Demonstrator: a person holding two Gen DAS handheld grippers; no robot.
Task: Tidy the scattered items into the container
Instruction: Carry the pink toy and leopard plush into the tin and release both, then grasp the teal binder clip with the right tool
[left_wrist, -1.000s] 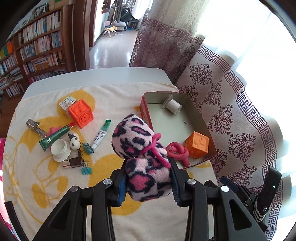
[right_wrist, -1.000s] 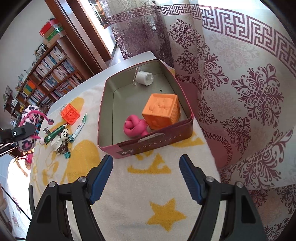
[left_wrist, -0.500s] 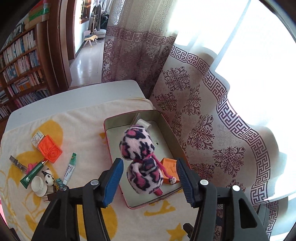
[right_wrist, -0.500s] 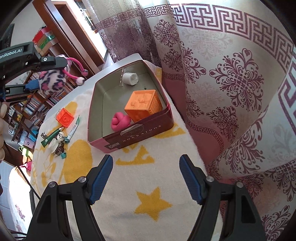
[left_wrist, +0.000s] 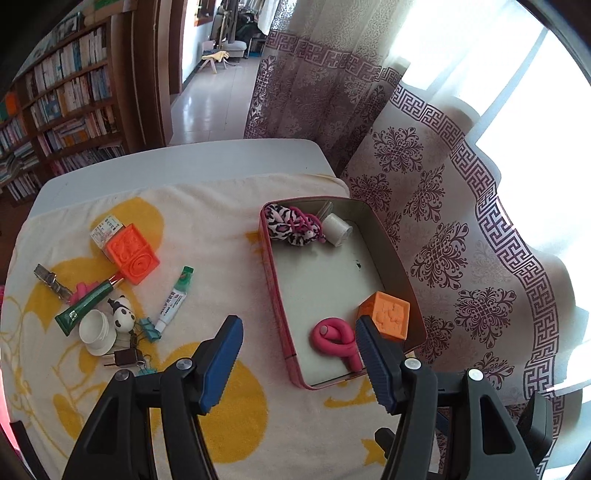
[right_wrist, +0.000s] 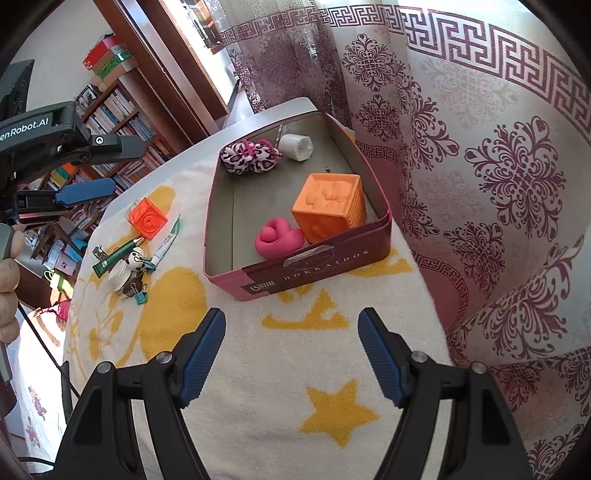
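Observation:
A pink tin (left_wrist: 275, 295) (right_wrist: 317, 266) stands on the towel. In it lie a leopard-print plush pouch (left_wrist: 291, 225) (right_wrist: 249, 157), a white roll (left_wrist: 337, 232) (right_wrist: 297, 147), an orange cube (left_wrist: 388, 314) (right_wrist: 328, 212) and a pink twisted toy (left_wrist: 334, 338) (right_wrist: 277, 240). My left gripper (left_wrist: 297, 356) is open and empty, above the tin's near end. My right gripper (right_wrist: 291, 360) is open and empty, in front of the tin. Scattered to the left are a red-orange cube (left_wrist: 133, 254) (right_wrist: 147, 221), a green tube (left_wrist: 86, 304), a white tube (left_wrist: 173, 301), a panda figure (left_wrist: 122, 315), a white cap (left_wrist: 96, 330) and binder clips (left_wrist: 149, 328).
A yellow-and-cream towel (left_wrist: 207, 236) (right_wrist: 295, 369) covers the white table. A patterned curtain (left_wrist: 461, 229) (right_wrist: 498, 184) hangs close along the tin's right side. Bookshelves (left_wrist: 55, 110) stand behind. A metal clip (left_wrist: 51, 280) and a small box (left_wrist: 107, 229) lie at the far left.
My left gripper opened and let go of the plush pouch, which now lies in the tin's far corner. The left gripper then pulled back and is empty. The right gripper stayed open.

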